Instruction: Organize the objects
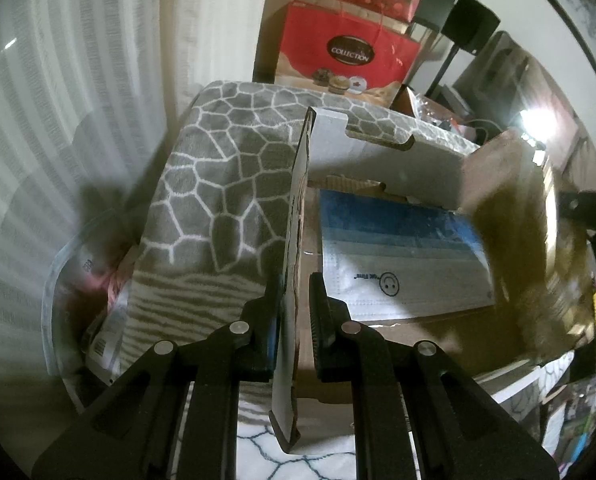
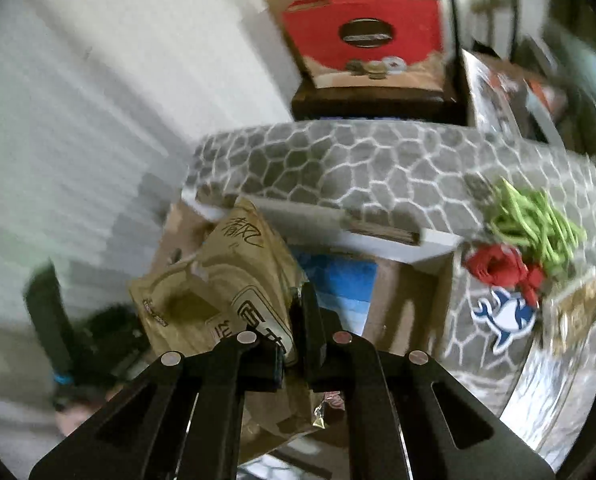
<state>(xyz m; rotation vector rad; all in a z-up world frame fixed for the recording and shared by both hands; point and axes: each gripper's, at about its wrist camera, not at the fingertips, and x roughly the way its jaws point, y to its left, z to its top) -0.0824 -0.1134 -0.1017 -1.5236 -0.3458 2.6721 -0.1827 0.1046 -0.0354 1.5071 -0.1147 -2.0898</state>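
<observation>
An open cardboard box [image 1: 378, 344] sits on a grey patterned blanket [image 1: 218, 184]. My left gripper [image 1: 294, 312] is shut on the box's upright side flap [image 1: 296, 220]. A blue and white mask pack [image 1: 402, 256] lies flat inside the box. In the right wrist view, my right gripper [image 2: 296, 320] is shut on the corner of a brown tissue pack [image 2: 226, 276], held tilted above the box [image 2: 402, 304]. The same pack appears as a brown blur [image 1: 510, 232] at the box's right side. The blue pack [image 2: 338, 284] shows below it.
A red gift bag [image 1: 346, 52] stands on stacked boxes behind the blanket. A pale curtain [image 1: 78, 120] hangs at left above a clear plastic bag [image 1: 82, 280]. A red and green bundle [image 2: 518, 240] and a whale sticker [image 2: 502, 316] lie on the blanket [image 2: 378, 160] at right.
</observation>
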